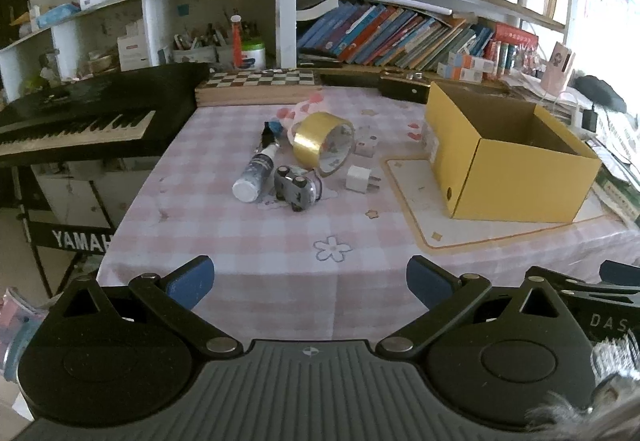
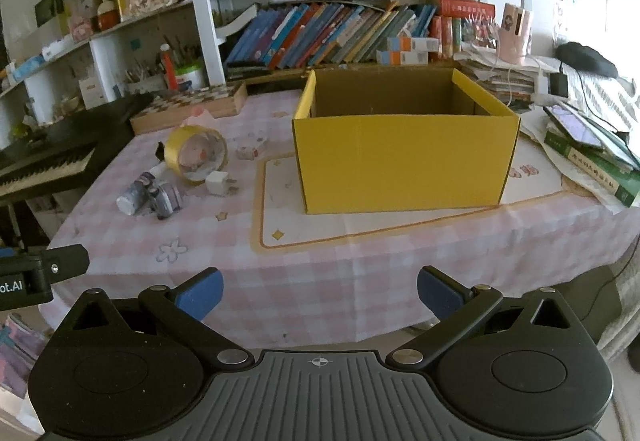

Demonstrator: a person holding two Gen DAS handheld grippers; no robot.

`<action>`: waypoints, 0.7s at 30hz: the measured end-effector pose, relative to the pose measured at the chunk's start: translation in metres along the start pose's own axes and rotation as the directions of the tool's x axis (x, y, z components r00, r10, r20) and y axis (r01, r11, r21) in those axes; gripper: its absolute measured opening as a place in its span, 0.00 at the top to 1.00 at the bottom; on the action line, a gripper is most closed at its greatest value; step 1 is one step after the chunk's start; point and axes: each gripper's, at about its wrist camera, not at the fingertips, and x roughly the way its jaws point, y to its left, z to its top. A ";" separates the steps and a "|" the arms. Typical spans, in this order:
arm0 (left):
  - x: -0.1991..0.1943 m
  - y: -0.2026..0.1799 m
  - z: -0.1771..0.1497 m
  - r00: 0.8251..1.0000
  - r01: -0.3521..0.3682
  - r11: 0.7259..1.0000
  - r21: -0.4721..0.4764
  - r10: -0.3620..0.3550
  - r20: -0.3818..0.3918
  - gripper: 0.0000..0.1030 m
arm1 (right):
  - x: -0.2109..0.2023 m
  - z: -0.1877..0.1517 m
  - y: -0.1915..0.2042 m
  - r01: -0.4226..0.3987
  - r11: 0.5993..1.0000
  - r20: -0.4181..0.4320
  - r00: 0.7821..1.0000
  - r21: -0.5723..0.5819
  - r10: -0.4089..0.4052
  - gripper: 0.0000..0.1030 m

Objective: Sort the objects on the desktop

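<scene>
While both tongs hang wide open and empty, the cluttered pile — tape roll (image 1: 323,143), toy car (image 1: 297,186) — lies straight ahead of the left gripper (image 1: 310,283); the right gripper (image 2: 319,293) faces the yellow box (image 2: 404,157) — left nearer.

1. Cardboard box (image 2: 404,157), yellow, open-topped: one, ahead of the right jaws and to the right of the left jaws.
2. Roll of gold tape (image 1: 323,143): one, straight ahead of the left jaws, lying on its side.
3. White plug adapter (image 1: 359,180): one, just right of the tape; a second small white block (image 1: 367,144) lies behind it, kind unclear.
4. Toy car (image 1: 297,188), grey, wheels up: one, nearer the left jaws than the tape.
5. Spray bottle (image 1: 256,174), white-based, lying down: one, touching the car's left side.
6. Placemat (image 2: 360,219), cream with orange border: one, under the box.
7. Chessboard (image 1: 262,79): one, far beyond the jaws.
8. Keyboard instrument (image 1: 76,129): one, far left.
</scene>
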 end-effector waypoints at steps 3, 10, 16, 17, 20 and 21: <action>0.000 -0.001 0.000 1.000 0.004 1.000 0.006 -0.004 0.008 0.00 | -0.001 0.001 0.001 0.004 1.000 0.009 1.000 -0.003 -0.004 0.00; 0.000 0.001 0.002 0.999 0.037 0.999 0.016 -0.037 0.016 0.00 | -0.001 0.003 0.005 0.004 1.000 0.022 1.000 -0.005 -0.004 0.00; 0.001 0.005 0.002 0.995 0.101 0.995 0.024 -0.101 0.012 0.00 | -0.001 0.004 0.015 -0.034 0.999 0.028 0.999 -0.011 0.035 0.00; 0.001 0.006 0.002 0.995 0.103 0.994 0.027 -0.103 0.012 0.00 | 0.000 0.004 0.017 -0.043 0.999 0.025 0.999 -0.013 0.044 0.00; 0.000 0.011 0.002 0.995 0.102 0.994 0.026 -0.103 0.014 0.00 | 0.001 0.005 0.026 -0.041 0.998 0.021 0.999 -0.038 0.042 0.00; 0.001 0.013 0.002 0.995 0.102 0.995 0.022 -0.102 0.013 0.00 | 0.002 0.006 0.029 -0.043 0.998 0.022 0.999 -0.044 0.044 0.00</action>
